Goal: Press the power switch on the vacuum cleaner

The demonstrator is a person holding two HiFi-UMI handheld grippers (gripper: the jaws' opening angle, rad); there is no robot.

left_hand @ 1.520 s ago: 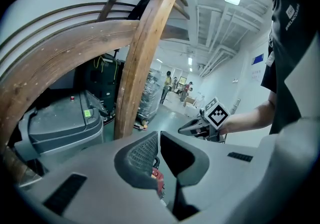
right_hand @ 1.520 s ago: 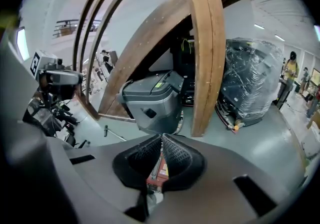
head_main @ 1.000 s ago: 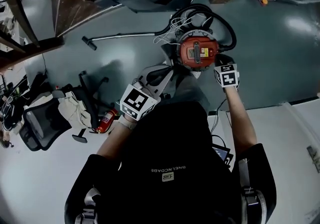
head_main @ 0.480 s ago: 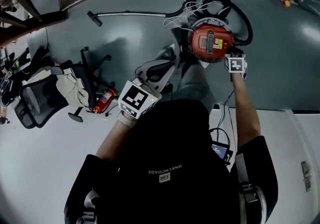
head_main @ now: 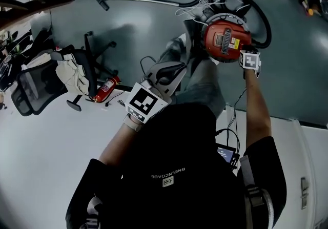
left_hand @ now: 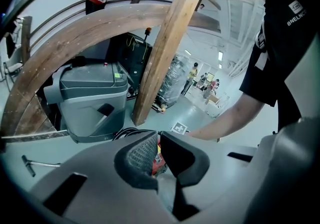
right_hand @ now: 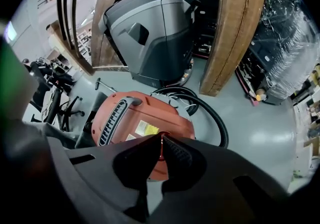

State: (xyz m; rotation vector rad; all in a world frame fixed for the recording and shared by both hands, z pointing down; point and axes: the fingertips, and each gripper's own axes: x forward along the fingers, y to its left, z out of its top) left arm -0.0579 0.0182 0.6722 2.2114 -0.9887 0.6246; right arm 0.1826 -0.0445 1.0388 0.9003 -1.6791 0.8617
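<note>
The red vacuum cleaner (head_main: 224, 42) stands on the grey floor, with a dark grille and a yellow label on top. In the right gripper view the vacuum cleaner (right_hand: 135, 120) fills the middle. My right gripper (right_hand: 161, 149) is shut, with its tips right at the near edge of the red top, beside the label. The tips hide whatever lies under them, and I cannot make out a switch. In the head view my right gripper (head_main: 244, 53) is at the vacuum's right rim. My left gripper (head_main: 171, 71) hangs shut and holding nothing, left of the vacuum and short of it.
A black hose (head_main: 258, 10) loops round the vacuum, and its metal wand (head_main: 138, 0) lies on the floor to the left. Behind stand a big grey machine (right_hand: 155, 22) and slanted wooden beams (right_hand: 240, 27). An office chair (head_main: 36, 87) and a fire extinguisher (head_main: 105, 88) sit at the left.
The head view has swung, so the vacuum now sits higher and further right. My right gripper has stayed at the vacuum's right rim. The left gripper has barely moved.
</note>
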